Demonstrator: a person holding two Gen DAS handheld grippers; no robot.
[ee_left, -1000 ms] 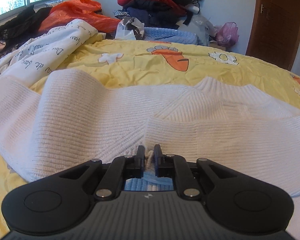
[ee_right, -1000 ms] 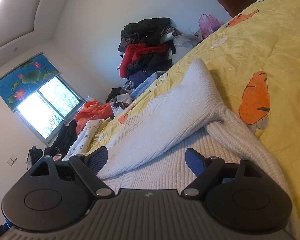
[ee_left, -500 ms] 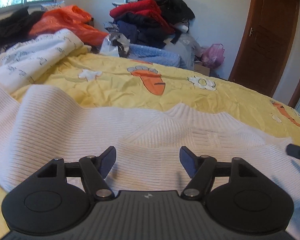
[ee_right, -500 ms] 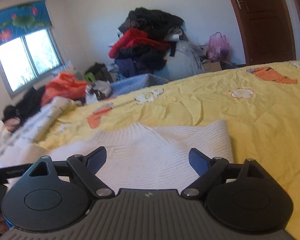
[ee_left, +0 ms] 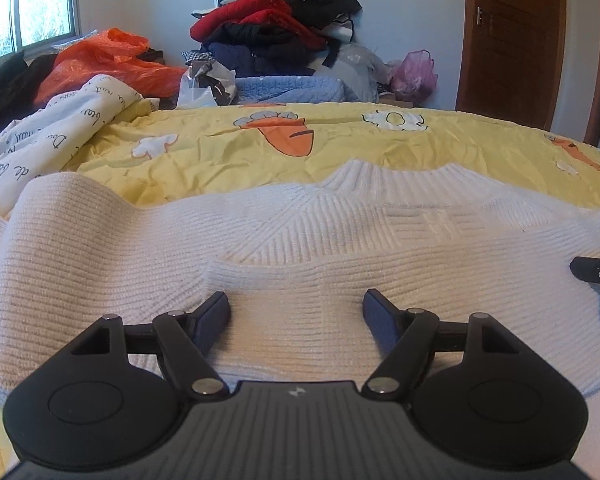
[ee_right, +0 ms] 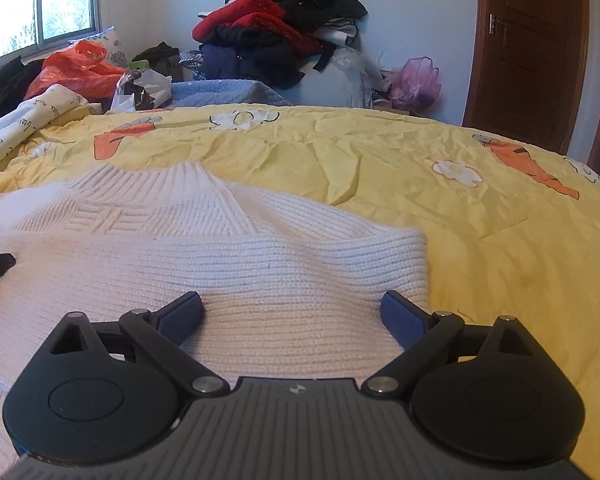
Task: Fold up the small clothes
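Note:
A white ribbed knit sweater [ee_left: 284, 240] lies on the yellow carrot-print bedspread [ee_left: 228, 148], its collar at the far side and a sleeve folded across the body. My left gripper [ee_left: 296, 314] hovers over the sweater's near part, its jaws opening, nothing pinched between them. In the right wrist view the sweater [ee_right: 236, 264] fills the left half, its folded edge ending near the middle. My right gripper [ee_right: 292, 314] stands over that folded part, jaws opening wide, nothing gripped. The right gripper's tip shows at the left wrist view's right edge [ee_left: 596, 270].
A white quilt with script print [ee_left: 48, 140] lies at the bed's left. Behind the bed are an orange plastic bag [ee_left: 100, 60], a pile of red and dark clothes [ee_left: 272, 28], a pink bag [ee_left: 414, 70] and a brown door [ee_left: 512, 40]. Bare bedspread [ee_right: 480, 220] lies right of the sweater.
My left gripper let go of the sweater fold it pinched and opened. My right gripper rolled level, swung over the sweater's right side and opened wider. The sleeve now lies flat across the body.

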